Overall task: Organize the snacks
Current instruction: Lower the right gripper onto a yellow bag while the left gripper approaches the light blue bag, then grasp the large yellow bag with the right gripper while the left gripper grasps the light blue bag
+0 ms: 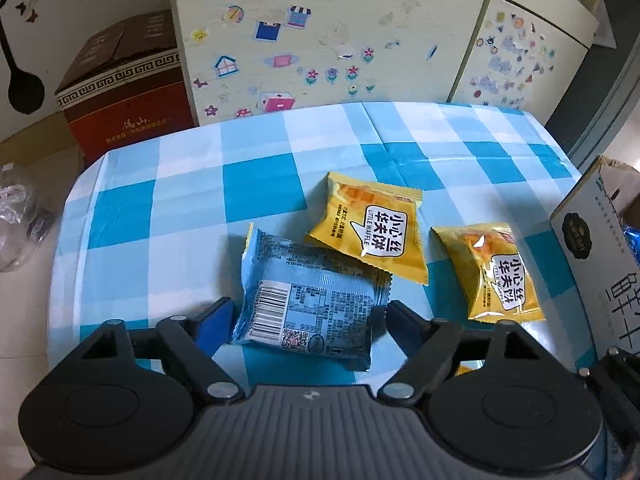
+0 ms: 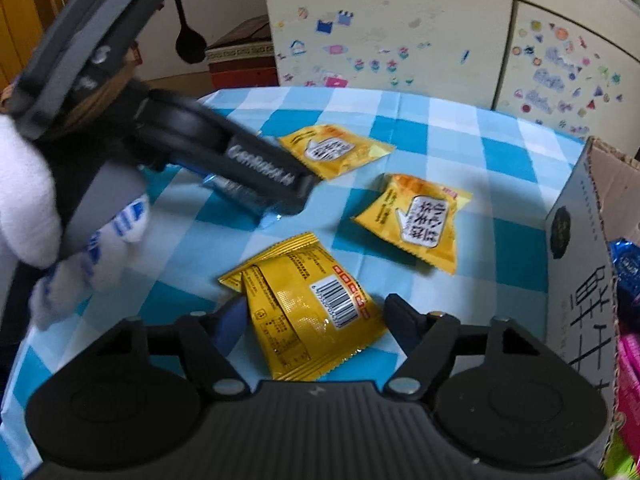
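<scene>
In the left wrist view a light blue snack packet lies label-down between the open fingers of my left gripper. Two yellow waffle packets lie beyond it, one in the middle and one to the right. In the right wrist view a yellow packet, barcode up, lies between the open fingers of my right gripper. The left gripper shows there from the side over the blue packet. Two more yellow packets lie further off, one far and one right.
The table has a blue and white checked cloth. An open cardboard box with coloured snacks inside stands at the right edge. A cabinet with stickers stands behind the table. A red-brown carton sits on the floor at the left.
</scene>
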Demonstrator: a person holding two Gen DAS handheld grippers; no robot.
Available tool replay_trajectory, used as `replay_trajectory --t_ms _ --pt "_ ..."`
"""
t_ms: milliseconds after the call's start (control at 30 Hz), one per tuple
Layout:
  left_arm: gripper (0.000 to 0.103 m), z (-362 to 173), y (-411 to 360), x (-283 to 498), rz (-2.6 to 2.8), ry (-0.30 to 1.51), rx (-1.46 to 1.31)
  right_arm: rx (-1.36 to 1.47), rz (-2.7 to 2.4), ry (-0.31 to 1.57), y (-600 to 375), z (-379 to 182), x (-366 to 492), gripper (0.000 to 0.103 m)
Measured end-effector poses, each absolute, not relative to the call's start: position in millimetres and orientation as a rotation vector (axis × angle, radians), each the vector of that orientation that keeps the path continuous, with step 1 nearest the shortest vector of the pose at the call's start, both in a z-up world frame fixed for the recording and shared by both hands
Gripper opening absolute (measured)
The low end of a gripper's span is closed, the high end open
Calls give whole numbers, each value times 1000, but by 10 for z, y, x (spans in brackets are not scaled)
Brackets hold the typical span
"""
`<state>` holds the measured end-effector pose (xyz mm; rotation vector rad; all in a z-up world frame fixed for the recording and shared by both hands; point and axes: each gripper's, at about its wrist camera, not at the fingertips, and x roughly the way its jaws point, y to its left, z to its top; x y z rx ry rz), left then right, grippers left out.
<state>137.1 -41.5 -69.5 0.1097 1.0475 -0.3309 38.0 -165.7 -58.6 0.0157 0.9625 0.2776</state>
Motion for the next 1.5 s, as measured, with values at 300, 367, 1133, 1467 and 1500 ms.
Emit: replay_trajectory --t_ms 300,367,1133,1467,1500 --pt "103 -772 -417 1405 -303 1030 123 29 282 928 -1636 -628 372 87" --pt "100 -767 -412 1406 -311 1024 122 -28 283 918 -1575 -647 348 87" --pt "66 -437 -253 962 -260 974 75 -68 249 886 -1610 -405 110 58" --pt "66 -257 -77 590 -205 929 36 -27 224 837 -1706 -171 -90 58" --pt "66 -253 -67 562 -200 929 34 -24 220 835 -1720 -153 -117 58"
